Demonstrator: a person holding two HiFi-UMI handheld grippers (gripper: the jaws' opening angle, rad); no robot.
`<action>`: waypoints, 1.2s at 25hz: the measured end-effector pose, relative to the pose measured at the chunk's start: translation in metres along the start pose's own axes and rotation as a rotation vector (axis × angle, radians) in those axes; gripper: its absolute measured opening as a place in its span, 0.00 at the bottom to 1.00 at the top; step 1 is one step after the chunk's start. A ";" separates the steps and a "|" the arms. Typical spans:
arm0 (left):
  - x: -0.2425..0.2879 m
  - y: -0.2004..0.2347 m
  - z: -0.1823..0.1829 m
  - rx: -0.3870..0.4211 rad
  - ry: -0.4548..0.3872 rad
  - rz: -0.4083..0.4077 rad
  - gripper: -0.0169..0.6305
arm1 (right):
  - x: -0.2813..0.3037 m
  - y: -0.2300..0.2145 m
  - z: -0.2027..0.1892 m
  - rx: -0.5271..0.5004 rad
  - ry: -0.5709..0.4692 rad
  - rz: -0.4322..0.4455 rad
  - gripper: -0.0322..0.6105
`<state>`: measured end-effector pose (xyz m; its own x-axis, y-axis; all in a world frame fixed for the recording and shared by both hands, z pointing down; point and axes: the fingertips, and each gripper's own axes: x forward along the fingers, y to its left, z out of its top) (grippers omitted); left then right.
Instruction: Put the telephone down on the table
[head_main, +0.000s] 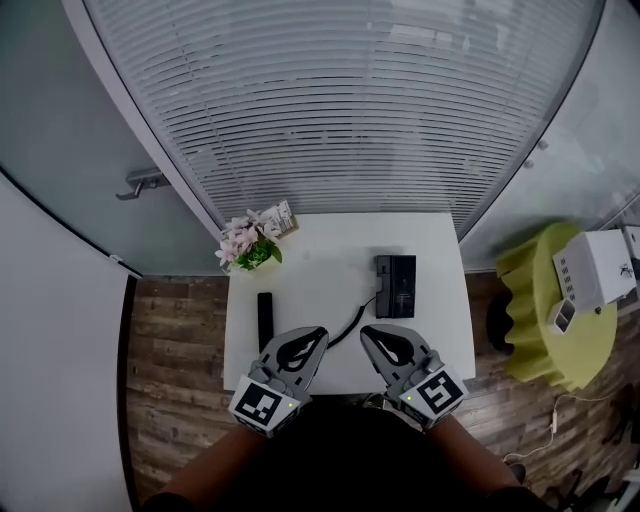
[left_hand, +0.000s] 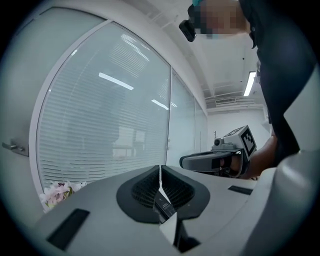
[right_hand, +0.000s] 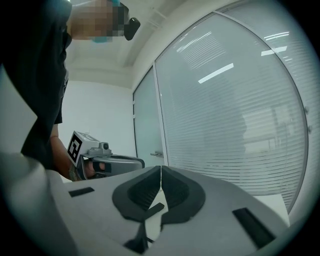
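Observation:
The black telephone base (head_main: 395, 285) sits on the white table (head_main: 320, 250) at its right side. Its black handset (head_main: 265, 318) lies flat on the table's left part, and a dark cord (head_main: 350, 322) runs between the two. My left gripper (head_main: 318, 335) and right gripper (head_main: 368, 333) hover side by side over the table's near edge, between handset and base. Both are shut with nothing in them. In the left gripper view the jaws (left_hand: 160, 167) meet tip to tip. The right gripper view shows the same at its own gripper (right_hand: 161, 167).
A pot of pink flowers (head_main: 250, 243) stands at the table's far left corner. Behind the table rises a curved glass wall with blinds (head_main: 340, 110), with a door handle (head_main: 140, 182) at the left. A green round table (head_main: 545, 330) with white boxes stands at the right.

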<state>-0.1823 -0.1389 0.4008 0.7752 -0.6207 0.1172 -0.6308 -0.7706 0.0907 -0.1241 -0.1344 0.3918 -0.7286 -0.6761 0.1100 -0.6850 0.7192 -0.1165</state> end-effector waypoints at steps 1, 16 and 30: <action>0.000 -0.001 0.000 0.005 0.004 0.006 0.05 | -0.001 0.002 0.001 -0.003 -0.003 0.002 0.09; 0.008 -0.015 0.008 0.007 -0.013 0.014 0.04 | -0.009 0.000 0.013 -0.021 -0.020 -0.052 0.09; 0.008 -0.012 0.010 -0.014 -0.014 -0.001 0.04 | -0.004 0.000 0.011 -0.028 0.012 -0.053 0.09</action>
<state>-0.1677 -0.1361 0.3909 0.7764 -0.6218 0.1030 -0.6301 -0.7694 0.1052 -0.1214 -0.1335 0.3804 -0.6912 -0.7114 0.1268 -0.7221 0.6869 -0.0825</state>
